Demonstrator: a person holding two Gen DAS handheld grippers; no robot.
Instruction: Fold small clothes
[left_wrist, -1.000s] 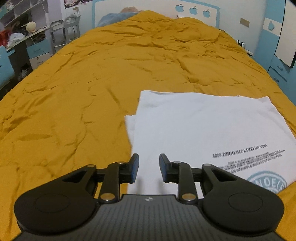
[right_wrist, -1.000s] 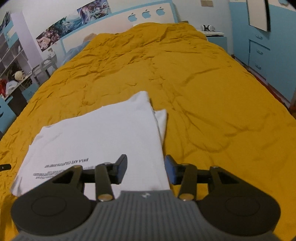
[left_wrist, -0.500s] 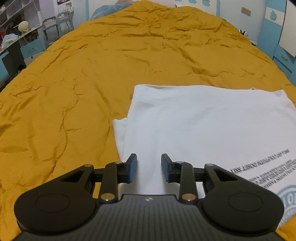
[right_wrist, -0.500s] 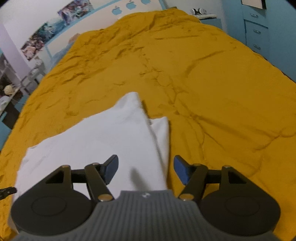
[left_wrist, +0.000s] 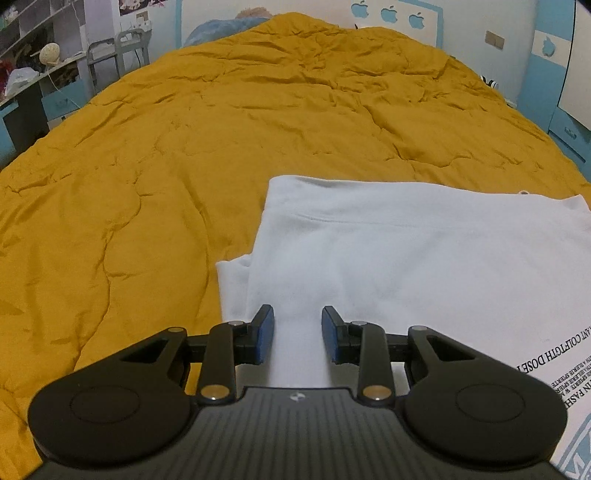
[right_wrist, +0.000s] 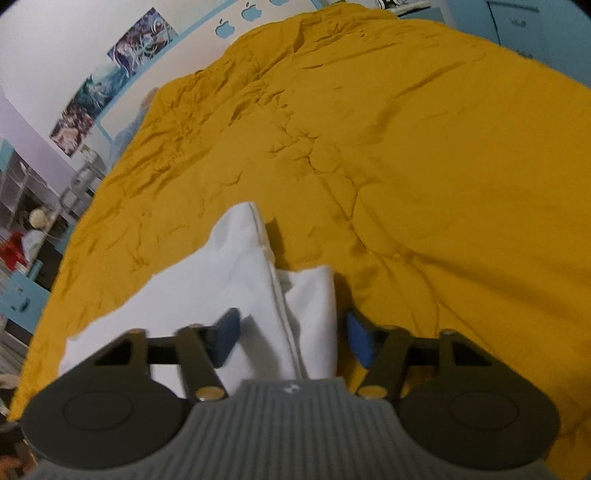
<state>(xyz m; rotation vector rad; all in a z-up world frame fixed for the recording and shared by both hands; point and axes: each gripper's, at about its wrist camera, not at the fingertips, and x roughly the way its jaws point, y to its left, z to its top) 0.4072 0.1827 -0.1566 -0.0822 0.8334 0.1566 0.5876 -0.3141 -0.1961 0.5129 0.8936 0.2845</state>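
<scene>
A white T-shirt (left_wrist: 424, 266) with upside-down black print lies partly folded on the mustard bedspread (left_wrist: 155, 166). In the left wrist view a sleeve (left_wrist: 232, 280) sticks out at its left edge. My left gripper (left_wrist: 297, 334) is open, low over the shirt's near left part, with white cloth between the jaws. In the right wrist view the shirt (right_wrist: 221, 273) shows with its right folded edge and a sleeve flap (right_wrist: 314, 299). My right gripper (right_wrist: 291, 334) is open wide, straddling that edge and flap, holding nothing.
The bedspread (right_wrist: 424, 166) stretches far ahead and to both sides. A desk and shelves (left_wrist: 33, 85) stand left of the bed. Blue drawers (left_wrist: 565, 125) stand to the right. The headboard (left_wrist: 391, 14) has apple cut-outs.
Both grippers have moved forward and down toward the shirt's side edges. The right jaws have opened wider and tilted. The left jaws have opened slightly.
</scene>
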